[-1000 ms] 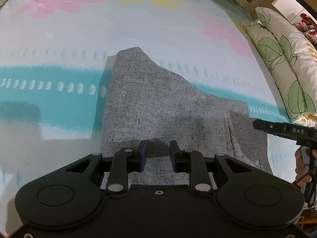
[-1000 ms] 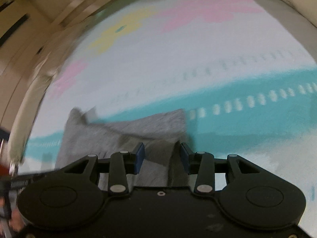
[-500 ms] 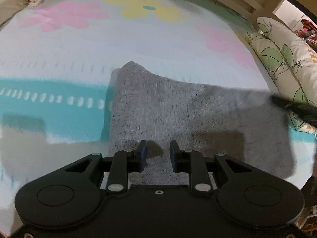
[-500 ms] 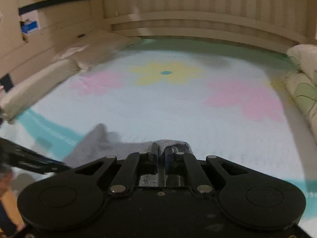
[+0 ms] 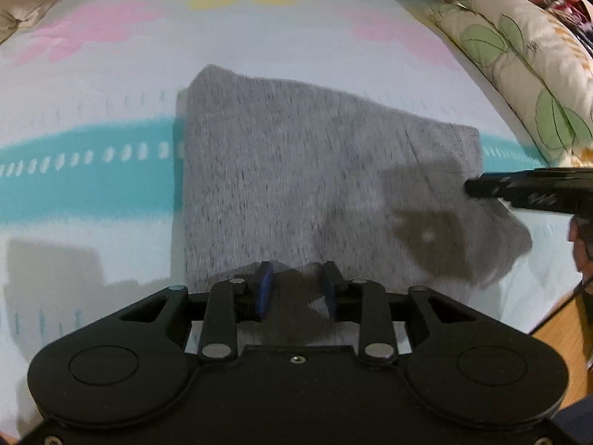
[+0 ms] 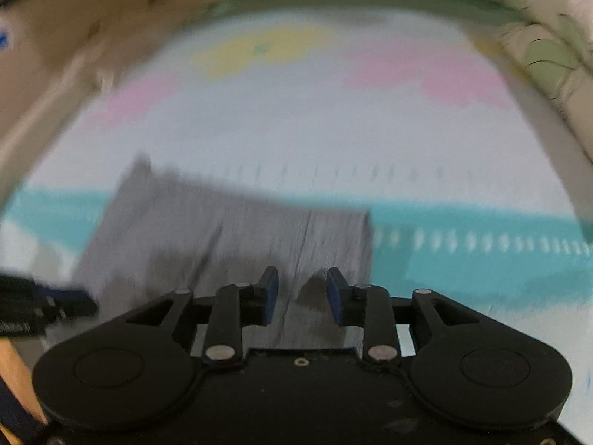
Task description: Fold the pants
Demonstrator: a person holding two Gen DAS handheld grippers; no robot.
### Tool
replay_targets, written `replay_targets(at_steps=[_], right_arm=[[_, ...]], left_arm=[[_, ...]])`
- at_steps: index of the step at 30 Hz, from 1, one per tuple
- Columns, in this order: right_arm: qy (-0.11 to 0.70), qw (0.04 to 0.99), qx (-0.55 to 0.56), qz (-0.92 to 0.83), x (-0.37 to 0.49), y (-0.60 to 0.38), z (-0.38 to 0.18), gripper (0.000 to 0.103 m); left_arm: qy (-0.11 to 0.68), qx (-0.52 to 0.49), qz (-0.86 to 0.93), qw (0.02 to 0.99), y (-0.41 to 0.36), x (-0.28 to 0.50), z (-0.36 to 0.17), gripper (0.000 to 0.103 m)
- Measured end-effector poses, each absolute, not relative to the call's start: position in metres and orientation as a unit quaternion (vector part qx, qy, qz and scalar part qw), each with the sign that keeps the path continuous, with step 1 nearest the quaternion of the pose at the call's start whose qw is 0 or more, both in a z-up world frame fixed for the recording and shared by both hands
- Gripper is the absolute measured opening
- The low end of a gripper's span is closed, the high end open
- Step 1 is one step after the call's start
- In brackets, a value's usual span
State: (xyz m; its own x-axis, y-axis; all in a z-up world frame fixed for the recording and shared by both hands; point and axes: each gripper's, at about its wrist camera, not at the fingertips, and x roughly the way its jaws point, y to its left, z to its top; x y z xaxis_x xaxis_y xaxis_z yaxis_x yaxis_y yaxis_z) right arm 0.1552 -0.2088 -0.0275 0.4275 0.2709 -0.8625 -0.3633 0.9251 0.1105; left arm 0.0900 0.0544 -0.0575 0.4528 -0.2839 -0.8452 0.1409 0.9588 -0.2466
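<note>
Both tools — left tool [image 5: 296, 287], right tool [image 6: 302, 293] — are spreading, unclamped, above the folded grey pants [image 5: 296, 170] (right view blurred).

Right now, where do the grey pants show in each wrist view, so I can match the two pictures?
Left wrist: the grey pants fill the centre, reaching down between the left gripper fingers.
Right wrist: the pants lie centre-left, blurred, just above the right gripper.
Shared landmark: the teal stripe of the bedspread, running under the pants.
</note>
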Motion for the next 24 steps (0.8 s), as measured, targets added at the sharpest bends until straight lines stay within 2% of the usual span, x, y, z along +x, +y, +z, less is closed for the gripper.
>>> replay_targets(at_steps=[2,4,10,15,24], right_arm=[[0.512,0.833,-0.094,0.188,0.15,-0.195,-0.044,0.042],[0.494,0.844,-0.102,0.181,0.143,-0.193,-0.047,0.045],[0.511,0.842,-0.085,0.155,0.147,-0.189,-0.049,0.05],[0.521,0.842,-0.04,0.134,0.148,-0.2,-0.052,0.056],[0.552,0.823,0.064,0.117,0.158,-0.229,-0.062,0.067]], left_arm=[[0.501,-0.051,-0.129,0.854,0.051,0.081,-0.057,0.043],[0.506,-0.044,-0.13,0.852,0.05,0.08,-0.055,0.044],[0.534,-0.117,-0.11,0.83,0.064,0.093,-0.055,0.044],[0.535,-0.133,-0.095,0.829,0.065,0.097,-0.053,0.044],[0.509,-0.091,-0.068,0.853,0.073,0.102,-0.045,0.044]])
